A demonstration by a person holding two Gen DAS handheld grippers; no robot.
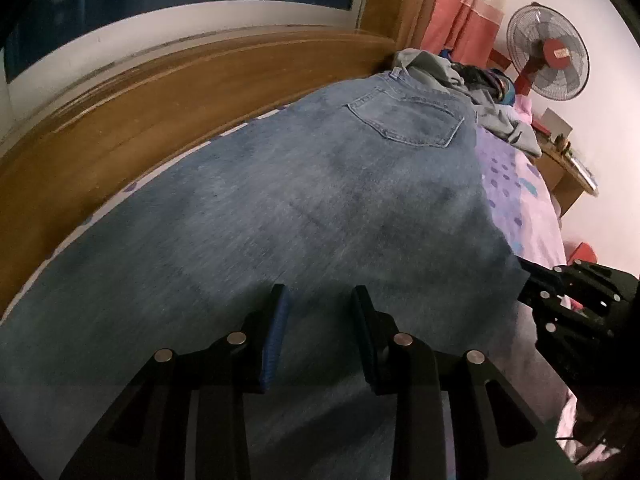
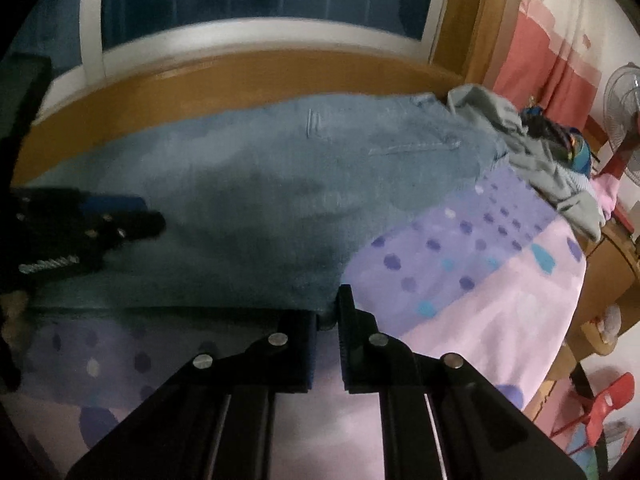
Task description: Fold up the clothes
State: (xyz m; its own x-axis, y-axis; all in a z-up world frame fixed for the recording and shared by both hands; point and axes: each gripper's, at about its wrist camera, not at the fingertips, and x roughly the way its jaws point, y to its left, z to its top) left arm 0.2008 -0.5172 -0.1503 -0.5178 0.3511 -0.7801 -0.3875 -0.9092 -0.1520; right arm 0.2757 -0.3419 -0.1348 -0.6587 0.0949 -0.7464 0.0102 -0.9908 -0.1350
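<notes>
The bed (image 2: 500,292), under a lilac and pink sheet with purple and turquoise spots, fills most of the room, with a curved wooden headboard (image 1: 200,92) along its far side. A pair of faded blue denim jeans (image 1: 320,208) lies flat across it beside the headboard, back pocket up, waistband towards a heap of grey and dark clothes (image 2: 540,148) piled at the far corner. Past the heap stands a grey-caged pedestal fan with a red hub (image 1: 548,52), by a salmon curtain.

The left hand-held gripper (image 1: 320,300) rests over the middle of the jeans, jaws partly apart, with denim under them, clamped on nothing. The right hand-held gripper (image 2: 330,312) is at the jeans' near edge, its jaws pinched together on the denim hem.
</notes>
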